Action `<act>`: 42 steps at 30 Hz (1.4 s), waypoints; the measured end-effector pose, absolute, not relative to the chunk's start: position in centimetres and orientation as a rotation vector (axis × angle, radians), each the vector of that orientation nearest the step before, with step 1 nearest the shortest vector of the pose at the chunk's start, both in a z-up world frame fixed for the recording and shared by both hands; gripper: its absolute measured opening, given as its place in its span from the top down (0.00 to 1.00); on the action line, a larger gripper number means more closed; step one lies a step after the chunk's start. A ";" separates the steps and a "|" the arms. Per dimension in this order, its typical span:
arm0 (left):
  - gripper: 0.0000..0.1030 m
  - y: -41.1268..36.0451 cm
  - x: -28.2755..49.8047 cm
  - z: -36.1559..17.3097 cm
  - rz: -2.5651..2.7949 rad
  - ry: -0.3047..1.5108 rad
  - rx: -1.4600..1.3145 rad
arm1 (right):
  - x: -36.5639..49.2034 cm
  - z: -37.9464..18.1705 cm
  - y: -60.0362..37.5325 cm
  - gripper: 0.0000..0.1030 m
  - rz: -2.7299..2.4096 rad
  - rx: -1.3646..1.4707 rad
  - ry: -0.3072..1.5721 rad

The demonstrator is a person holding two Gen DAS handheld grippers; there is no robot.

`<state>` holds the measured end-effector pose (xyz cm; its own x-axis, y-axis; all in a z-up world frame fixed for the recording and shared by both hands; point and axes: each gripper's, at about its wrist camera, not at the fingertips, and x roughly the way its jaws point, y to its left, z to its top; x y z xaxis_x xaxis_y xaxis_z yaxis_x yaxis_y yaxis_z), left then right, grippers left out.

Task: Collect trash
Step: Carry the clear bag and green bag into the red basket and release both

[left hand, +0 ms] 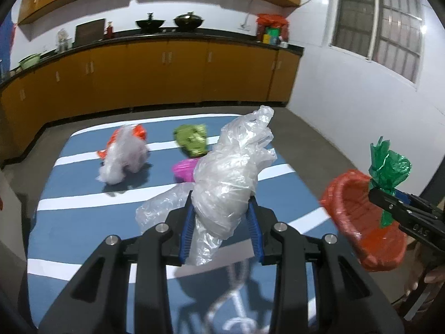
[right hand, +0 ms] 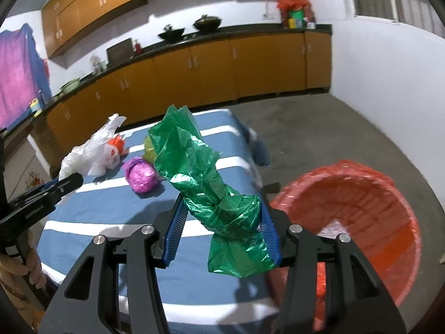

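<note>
My left gripper (left hand: pixel 221 217) is shut on a crumpled clear plastic bag (left hand: pixel 230 167) and holds it above the blue-and-white striped cloth (left hand: pixel 83 228). My right gripper (right hand: pixel 222 222) is shut on a crumpled green plastic bag (right hand: pixel 205 183), lifted beside the red basket (right hand: pixel 361 208). In the left wrist view the right gripper (left hand: pixel 389 194), the green bag (left hand: pixel 389 167) and the basket (left hand: pixel 358 222) show at the right. On the cloth lie a white-and-orange bag (left hand: pixel 122 156), a yellow-green wrapper (left hand: pixel 193 140) and a pink wad (right hand: pixel 141 176).
The striped cloth covers a low surface on a grey concrete floor (right hand: pixel 319 139). Orange cabinets (left hand: pixel 167 78) under a dark counter with woks and jars run along the back. A white wall with a window (left hand: pixel 378 19) stands at the right. A hand (right hand: pixel 33 267) grips the left tool.
</note>
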<state>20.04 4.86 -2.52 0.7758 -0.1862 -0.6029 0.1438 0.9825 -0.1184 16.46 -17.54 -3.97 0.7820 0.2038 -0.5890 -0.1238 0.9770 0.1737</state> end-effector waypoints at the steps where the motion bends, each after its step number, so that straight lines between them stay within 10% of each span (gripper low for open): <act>1: 0.66 4.3 19.8 -2.3 -0.192 0.656 -0.066 | 16.1 -3.8 -18.0 0.51 0.166 0.133 0.643; 42: 0.66 -17.3 20.4 -4.5 -0.649 0.739 -0.039 | 10.6 -4.3 -34.0 0.51 -0.125 0.386 0.590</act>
